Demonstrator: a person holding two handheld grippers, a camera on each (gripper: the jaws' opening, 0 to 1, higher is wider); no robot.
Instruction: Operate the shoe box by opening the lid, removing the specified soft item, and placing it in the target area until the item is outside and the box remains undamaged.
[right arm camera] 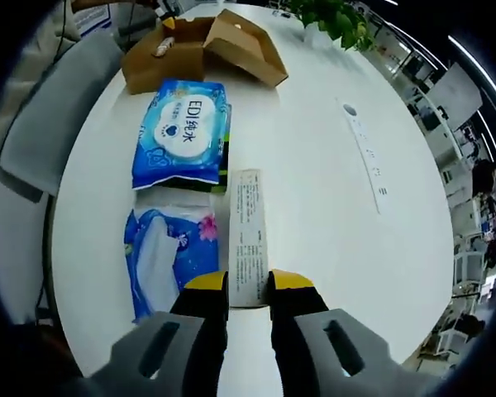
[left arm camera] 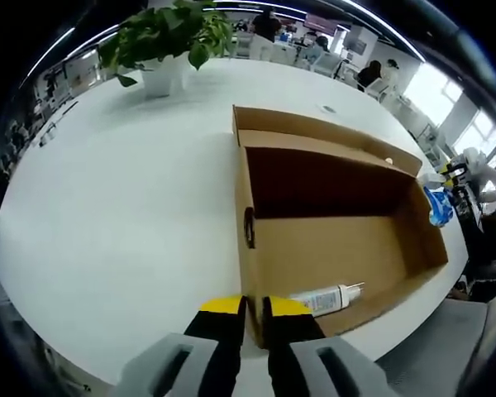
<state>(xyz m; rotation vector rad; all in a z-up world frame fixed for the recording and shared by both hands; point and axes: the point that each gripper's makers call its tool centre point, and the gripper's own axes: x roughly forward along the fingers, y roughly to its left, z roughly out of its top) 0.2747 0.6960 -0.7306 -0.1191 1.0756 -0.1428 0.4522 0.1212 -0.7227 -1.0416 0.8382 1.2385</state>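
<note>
Left gripper (left arm camera: 255, 308) pinching shoe box (left arm camera: 331, 248) wall, right gripper (right arm camera: 248, 289) pinching paper strip (right arm camera: 248, 240), wipes packs (right arm camera: 182, 132) beside.

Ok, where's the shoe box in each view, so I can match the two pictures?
Left gripper view: the shoe box lies open at centre-right, with the left gripper astride its near wall.
Right gripper view: the shoe box sits small at the top left, on the far part of the table.
Shared landmark: the potted plant beyond the box.
</note>
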